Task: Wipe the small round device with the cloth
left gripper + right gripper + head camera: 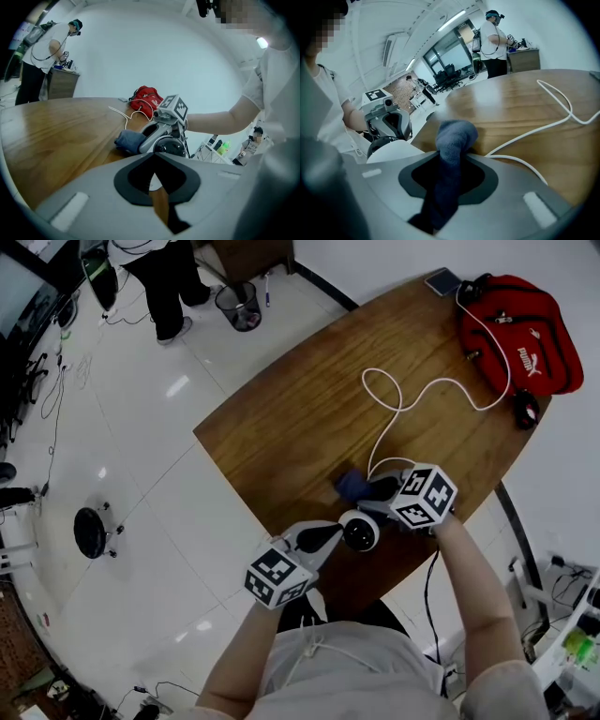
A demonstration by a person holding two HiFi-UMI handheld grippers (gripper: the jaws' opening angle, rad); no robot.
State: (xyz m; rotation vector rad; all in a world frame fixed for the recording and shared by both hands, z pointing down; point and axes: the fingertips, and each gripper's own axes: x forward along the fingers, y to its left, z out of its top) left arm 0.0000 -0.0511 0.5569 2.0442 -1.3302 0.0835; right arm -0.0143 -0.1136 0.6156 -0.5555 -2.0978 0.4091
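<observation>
The small round device [360, 532], white with a black dome, sits near the table's front edge. My left gripper [330, 534] is shut at its left side, and a sliver of its white shell shows between the tips [153, 176]. My right gripper [370, 491] is shut on a dark blue cloth [354, 486]. The cloth's bunched end [452, 140] sticks out past the jaws, just behind the device [391, 151]. I cannot tell whether the cloth touches the device. From the left gripper view the black dome [168, 146] lies right beyond my tips, with the cloth [130, 140] beside it.
A white cable [403, 404] loops across the wooden table [309, 418] from the device toward a red bag [518, 332] at the far right corner. A phone [442, 281] and a small black object [526, 409] lie near the bag. A person [164, 277] and a bin [238, 306] stand beyond the table.
</observation>
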